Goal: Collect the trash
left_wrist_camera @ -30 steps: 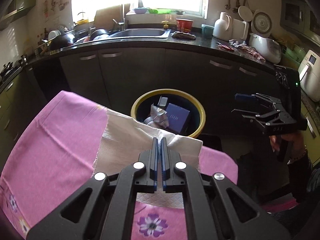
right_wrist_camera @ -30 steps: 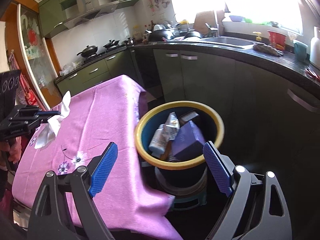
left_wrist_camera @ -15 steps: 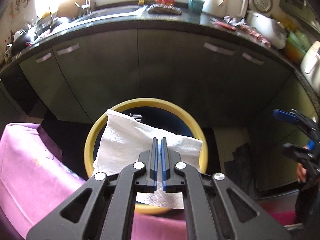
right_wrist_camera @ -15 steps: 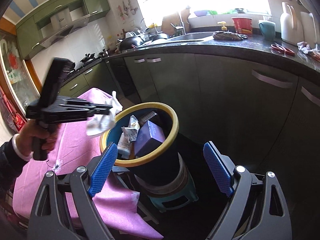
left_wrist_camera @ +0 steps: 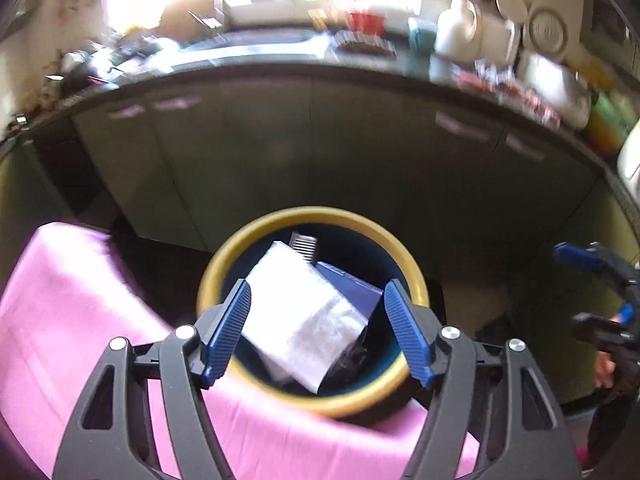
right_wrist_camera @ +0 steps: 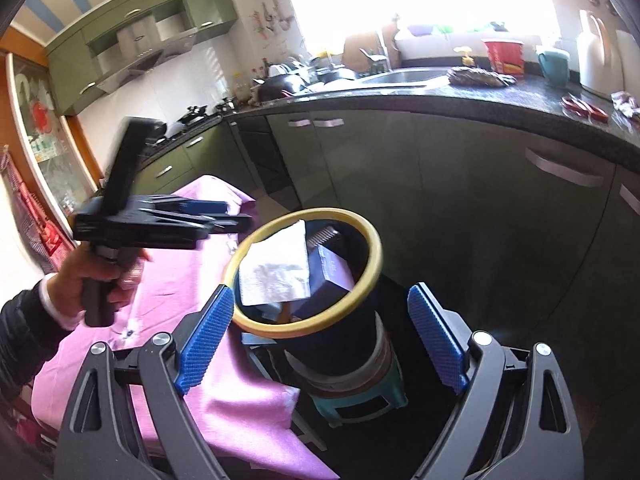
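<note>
Two grippers frame the yellow-rimmed bin (left_wrist_camera: 312, 404). My left gripper (left_wrist_camera: 316, 332) hangs over its near edge; its jaws have just been opening and now stand apart, and I see the white paper napkin (left_wrist_camera: 304, 320) loose below them, touched by neither pad, lying on the dark blue box (left_wrist_camera: 352, 288) inside the bin. My right gripper (right_wrist_camera: 320, 336) waits with fingers wide apart and nothing between them. In its view the napkin (right_wrist_camera: 276, 268) leans against the bin's left inner wall. The pink tablecloth (right_wrist_camera: 192, 280) lies just left of the bin, which stands on a teal stool (right_wrist_camera: 360, 404).
</note>
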Demonstrator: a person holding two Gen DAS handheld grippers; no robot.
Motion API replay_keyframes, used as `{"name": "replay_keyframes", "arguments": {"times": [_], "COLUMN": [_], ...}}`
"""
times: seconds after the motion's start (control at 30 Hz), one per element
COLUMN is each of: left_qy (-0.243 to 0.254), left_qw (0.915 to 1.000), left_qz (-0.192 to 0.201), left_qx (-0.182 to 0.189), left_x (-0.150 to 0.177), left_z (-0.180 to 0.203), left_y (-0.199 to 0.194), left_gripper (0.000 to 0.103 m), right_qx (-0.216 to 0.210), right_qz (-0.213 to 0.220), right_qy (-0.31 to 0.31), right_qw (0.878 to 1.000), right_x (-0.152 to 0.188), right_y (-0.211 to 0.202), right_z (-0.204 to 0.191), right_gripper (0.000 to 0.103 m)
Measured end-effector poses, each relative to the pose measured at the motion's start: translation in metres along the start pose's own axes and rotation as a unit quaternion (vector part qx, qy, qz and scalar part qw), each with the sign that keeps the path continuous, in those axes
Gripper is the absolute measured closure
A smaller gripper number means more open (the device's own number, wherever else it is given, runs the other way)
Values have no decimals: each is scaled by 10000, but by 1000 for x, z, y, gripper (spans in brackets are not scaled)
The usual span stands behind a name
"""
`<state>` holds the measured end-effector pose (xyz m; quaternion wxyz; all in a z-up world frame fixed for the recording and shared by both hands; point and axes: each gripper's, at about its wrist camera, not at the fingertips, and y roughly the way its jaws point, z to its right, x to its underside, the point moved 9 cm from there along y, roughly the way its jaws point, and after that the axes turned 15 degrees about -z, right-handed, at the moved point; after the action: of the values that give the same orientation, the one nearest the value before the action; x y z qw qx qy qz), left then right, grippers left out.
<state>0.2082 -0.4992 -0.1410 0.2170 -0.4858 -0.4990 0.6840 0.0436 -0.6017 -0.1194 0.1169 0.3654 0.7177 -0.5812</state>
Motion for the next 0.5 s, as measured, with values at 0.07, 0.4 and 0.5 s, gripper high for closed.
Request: {"name": "replay_keyframes", "arguments": {"times": [0.07, 0.4, 0.5], "left_qy": [-293, -2510, -3083], "left_qw": [9989, 9459, 9187], "left_qz": [275, 1088, 1187], "left_qx": [-240, -1747, -2165], "left_x": [25, 221, 276], "left_z": [-12, -94, -108], "left_y": [-35, -197, -235], "left_gripper": [26, 6, 7], "right_qx": [-91, -317, -388], "right_qz": [11, 37, 92], "right_qy": [-165, -1359, -1651], "right_qw": [9998, 9902, 9855], "right_x": [1, 16, 19], "right_y": [-2, -1, -2], "right_z": [-15, -124, -156], "right_gripper": [12, 6, 5]}}
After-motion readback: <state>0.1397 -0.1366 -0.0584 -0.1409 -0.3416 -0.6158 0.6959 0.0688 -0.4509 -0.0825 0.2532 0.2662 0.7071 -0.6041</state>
